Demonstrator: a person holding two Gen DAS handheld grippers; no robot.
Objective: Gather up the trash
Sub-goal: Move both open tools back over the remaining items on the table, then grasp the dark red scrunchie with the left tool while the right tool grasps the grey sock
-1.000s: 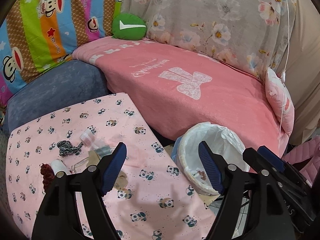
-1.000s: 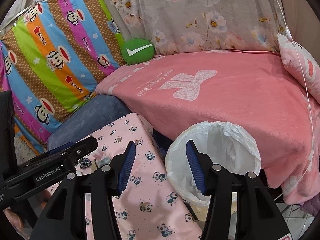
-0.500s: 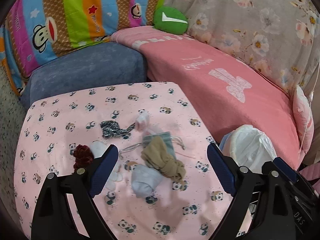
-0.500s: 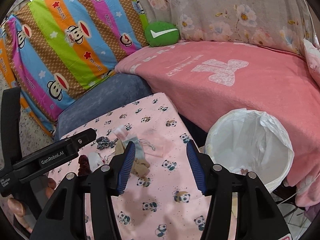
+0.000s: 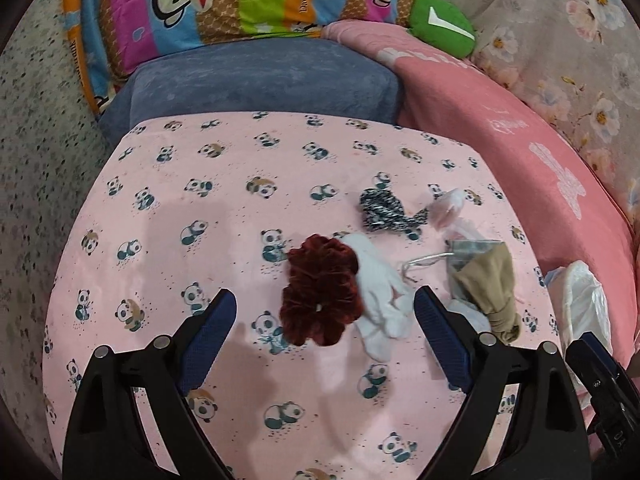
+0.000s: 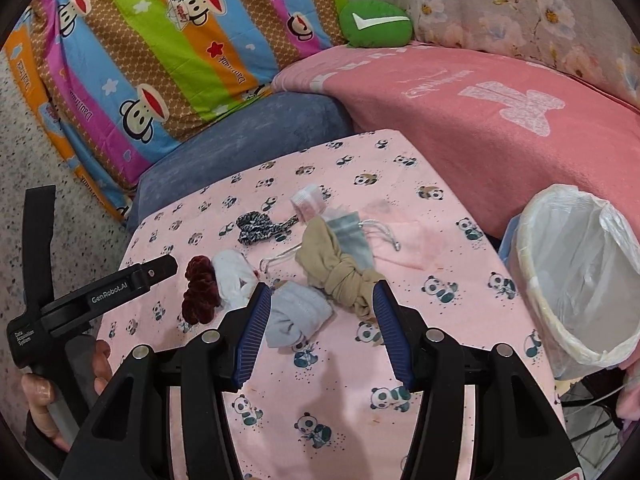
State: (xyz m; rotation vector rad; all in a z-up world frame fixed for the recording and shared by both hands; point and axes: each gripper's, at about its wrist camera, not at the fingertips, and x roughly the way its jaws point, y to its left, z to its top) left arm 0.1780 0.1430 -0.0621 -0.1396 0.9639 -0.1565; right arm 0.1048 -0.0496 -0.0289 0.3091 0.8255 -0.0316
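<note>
The left gripper (image 5: pixel 324 322) is released: jaws spread wide, nothing between the pads. The right gripper (image 6: pixel 318 320) is also released and empty.

Trash lies in a loose cluster on the panda cloth (image 5: pixel 200 208). In the left wrist view:
- Red scrunchie (image 5: pixel 320 292) sits between the left pads, slightly toward 1 o'clock from their midpoint.
- White glove (image 5: pixel 380 300) touches the scrunchie on its 3 o'clock side. Its long axis runs from 11 to 5 o'clock.
- Tan stocking (image 5: pixel 494 288) lies beyond the right-hand pad, at 3 o'clock.
- Black-and-white tie (image 5: pixel 386 210) lies farther out, at 1 o'clock.

In the right wrist view:
- Grey sock (image 6: pixel 298 312) sits just ahead of the right pads, toward the 9 o'clock pad.
- Knotted stocking (image 6: pixel 340 272) lies at 12 to 1 o'clock, long axis from 11 to 5 o'clock, its knot end close to the 3 o'clock pad.
- Bin (image 6: pixel 580 276), lined with a white bag, stands off the cloth edge at 3 o'clock.

Judgement: the scrunchie is nearest the left gripper and already framed by its jaws; a short forward advance should suffice. The glove touches it and may be pinched along with it. The right gripper is nearer the sock and the bin.
</note>
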